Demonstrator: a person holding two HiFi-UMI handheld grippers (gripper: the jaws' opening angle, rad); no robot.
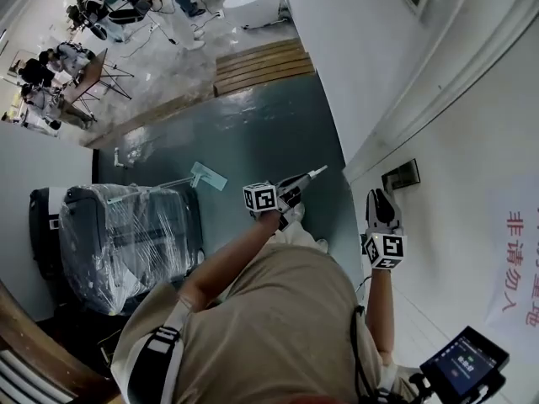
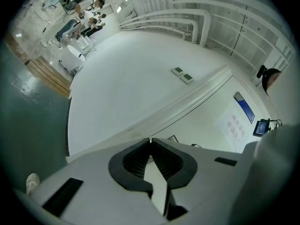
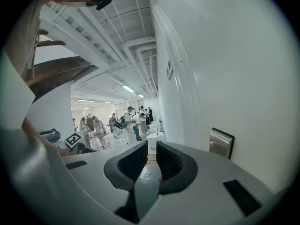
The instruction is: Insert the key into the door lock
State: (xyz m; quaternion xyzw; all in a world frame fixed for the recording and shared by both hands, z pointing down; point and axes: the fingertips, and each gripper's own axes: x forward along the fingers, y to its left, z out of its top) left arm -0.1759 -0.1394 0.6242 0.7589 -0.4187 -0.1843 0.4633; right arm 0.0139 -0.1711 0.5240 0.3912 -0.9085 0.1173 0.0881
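Note:
The door lock's metal plate (image 1: pixel 401 175) is set in the white door at the right; the right gripper view has it at the right of the jaws (image 3: pixel 220 143). My left gripper (image 1: pixel 305 179) is shut, and a thin silvery key (image 1: pixel 318 172) sticks out of its tips toward the door. In the left gripper view only a sliver of the key (image 2: pixel 150 139) shows where the jaws meet, with the lock plate (image 2: pixel 172 138) just beyond it. My right gripper (image 1: pixel 383 195) hovers just below the plate. Its pads (image 3: pixel 140 161) stand a narrow gap apart with nothing between them.
A plastic-wrapped suitcase (image 1: pixel 126 234) stands on the green floor at the left, with a flat mop (image 1: pixel 202 175) lying beside it. Wooden boards (image 1: pixel 261 64) lie farther off, and people stand around tables beyond. The door carries a red-lettered sign (image 1: pixel 520 268).

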